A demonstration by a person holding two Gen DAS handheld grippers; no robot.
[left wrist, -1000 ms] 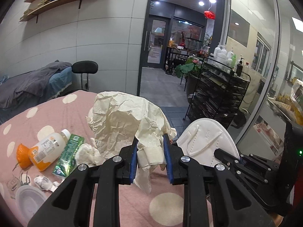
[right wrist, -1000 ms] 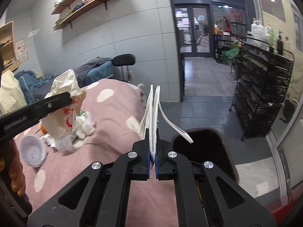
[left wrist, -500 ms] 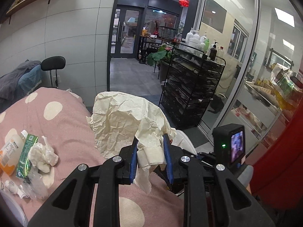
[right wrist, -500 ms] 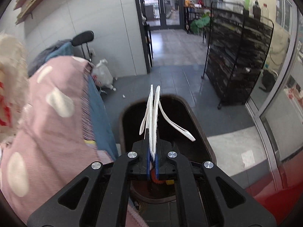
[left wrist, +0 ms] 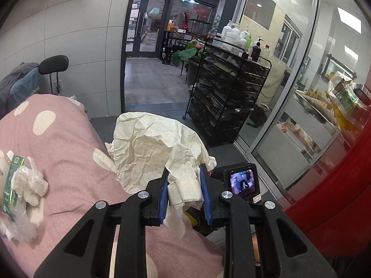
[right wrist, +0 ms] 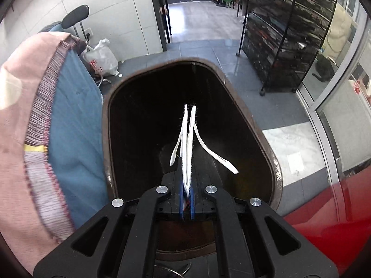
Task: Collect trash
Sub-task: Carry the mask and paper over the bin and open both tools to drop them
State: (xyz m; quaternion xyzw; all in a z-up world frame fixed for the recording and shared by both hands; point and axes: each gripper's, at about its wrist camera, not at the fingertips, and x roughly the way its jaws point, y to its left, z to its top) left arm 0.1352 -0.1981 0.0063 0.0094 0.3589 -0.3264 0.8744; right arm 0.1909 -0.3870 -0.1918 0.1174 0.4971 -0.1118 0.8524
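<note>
— White face mask [right wrist: 187,146] hangs over the dark trash bin [right wrist: 269,148], pinched edge-on in the right gripper [right wrist: 185,205]'s nearly closed jaws, presumably for dropping.

— And the left gripper [left wrist: 184,197]?

— Its jaws clamp crumpled paper [left wrist: 148,148] above the pink bed [left wrist: 69,162].

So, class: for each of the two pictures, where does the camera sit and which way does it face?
Left wrist: on the left gripper, facing across the pink bedspread; its fingers clamp crumpled paper.
Right wrist: on the right gripper, tilted down into the dark bin; its fingers pinch a face mask.
Shared: black wire rack, black stool.
</note>
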